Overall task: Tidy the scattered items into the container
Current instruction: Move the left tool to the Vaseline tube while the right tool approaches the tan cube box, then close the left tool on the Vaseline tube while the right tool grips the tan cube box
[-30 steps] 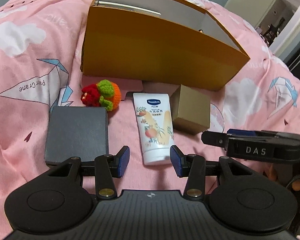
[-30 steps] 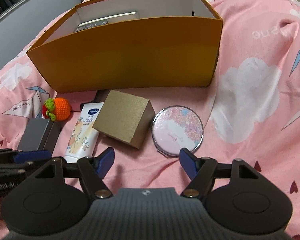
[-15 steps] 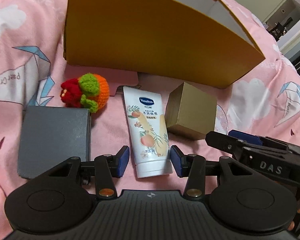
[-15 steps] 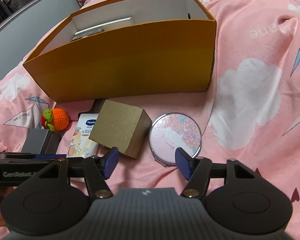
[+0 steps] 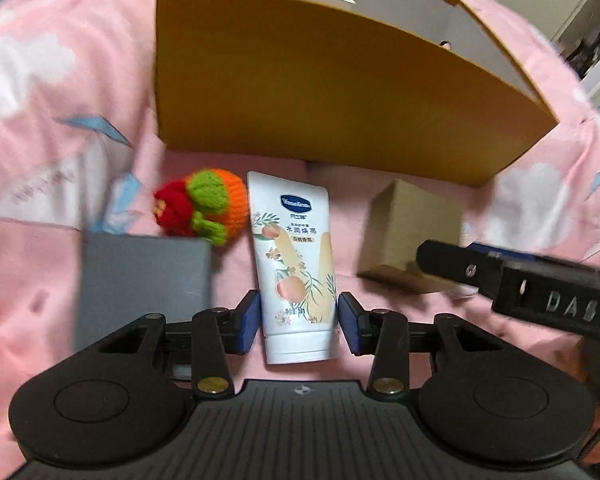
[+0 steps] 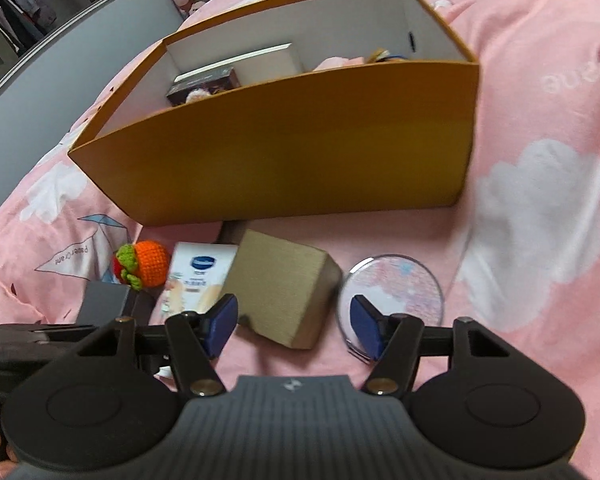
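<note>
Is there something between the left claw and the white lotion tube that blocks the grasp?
No. The white lotion tube already lies between the fingers of the left claw, whose jaws have just been closing; small gaps remain. The crochet toy and grey box lie aside.

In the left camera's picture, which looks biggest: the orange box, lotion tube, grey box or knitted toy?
1. Orange box
2. Grey box and lotion tube: too alike to rank
3. Knitted toy

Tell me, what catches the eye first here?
A big orange box stands on a pink bedspread, with small items scattered in front. A white lotion tube lies between the left gripper's jaws, beside a bright crocheted toy and a gold box.
</note>
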Action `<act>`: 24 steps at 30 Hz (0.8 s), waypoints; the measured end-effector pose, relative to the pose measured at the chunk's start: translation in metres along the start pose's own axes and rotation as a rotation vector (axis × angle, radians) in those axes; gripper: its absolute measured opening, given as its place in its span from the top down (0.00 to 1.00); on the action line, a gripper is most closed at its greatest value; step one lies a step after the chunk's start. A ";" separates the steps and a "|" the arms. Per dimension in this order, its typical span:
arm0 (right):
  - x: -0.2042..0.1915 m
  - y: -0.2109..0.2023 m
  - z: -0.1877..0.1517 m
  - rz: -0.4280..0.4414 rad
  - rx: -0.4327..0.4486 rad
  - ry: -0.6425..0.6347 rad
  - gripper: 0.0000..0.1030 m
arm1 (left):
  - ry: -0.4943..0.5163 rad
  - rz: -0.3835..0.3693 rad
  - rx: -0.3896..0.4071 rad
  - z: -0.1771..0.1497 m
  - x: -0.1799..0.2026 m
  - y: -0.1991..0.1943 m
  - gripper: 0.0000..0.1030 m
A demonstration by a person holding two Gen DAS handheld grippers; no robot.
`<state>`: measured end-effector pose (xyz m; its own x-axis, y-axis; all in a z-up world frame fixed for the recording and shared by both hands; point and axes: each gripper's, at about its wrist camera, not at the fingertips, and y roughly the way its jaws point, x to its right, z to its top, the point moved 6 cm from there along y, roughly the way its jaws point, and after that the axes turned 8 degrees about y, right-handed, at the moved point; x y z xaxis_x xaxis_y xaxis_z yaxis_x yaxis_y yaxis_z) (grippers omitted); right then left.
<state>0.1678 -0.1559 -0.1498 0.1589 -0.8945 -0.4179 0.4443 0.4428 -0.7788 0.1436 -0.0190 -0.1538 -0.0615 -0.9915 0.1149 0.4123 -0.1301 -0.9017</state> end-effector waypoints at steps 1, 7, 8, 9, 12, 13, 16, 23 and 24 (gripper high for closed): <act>-0.002 0.002 0.001 0.006 -0.006 0.002 0.37 | 0.011 0.017 0.003 0.000 0.000 -0.001 0.53; -0.013 0.020 0.005 -0.008 -0.036 -0.017 0.35 | 0.039 0.037 0.005 -0.001 0.002 0.003 0.53; -0.014 0.022 0.005 -0.011 -0.036 -0.021 0.33 | 0.043 0.034 0.005 -0.001 0.003 0.004 0.52; -0.015 0.024 0.005 -0.013 -0.037 -0.024 0.32 | 0.043 0.031 0.006 -0.001 0.003 0.004 0.52; -0.015 0.030 0.007 -0.016 -0.047 -0.031 0.29 | 0.034 0.012 0.008 0.001 0.002 0.007 0.52; -0.015 0.031 0.007 -0.015 -0.054 -0.029 0.29 | 0.031 0.005 0.009 0.001 0.001 0.008 0.52; -0.016 0.034 0.007 -0.019 -0.060 -0.035 0.27 | 0.019 -0.026 0.009 0.005 -0.001 0.011 0.52; -0.014 0.037 0.007 -0.022 -0.066 -0.036 0.28 | 0.019 -0.057 -0.011 0.012 0.001 0.022 0.51; -0.014 0.036 0.007 -0.020 -0.067 -0.035 0.29 | 0.027 -0.058 -0.010 0.012 0.002 0.023 0.51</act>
<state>0.1880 -0.1276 -0.1687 0.1814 -0.9042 -0.3866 0.3883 0.4270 -0.8166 0.1638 -0.0237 -0.1691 -0.1094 -0.9816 0.1565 0.3982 -0.1875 -0.8979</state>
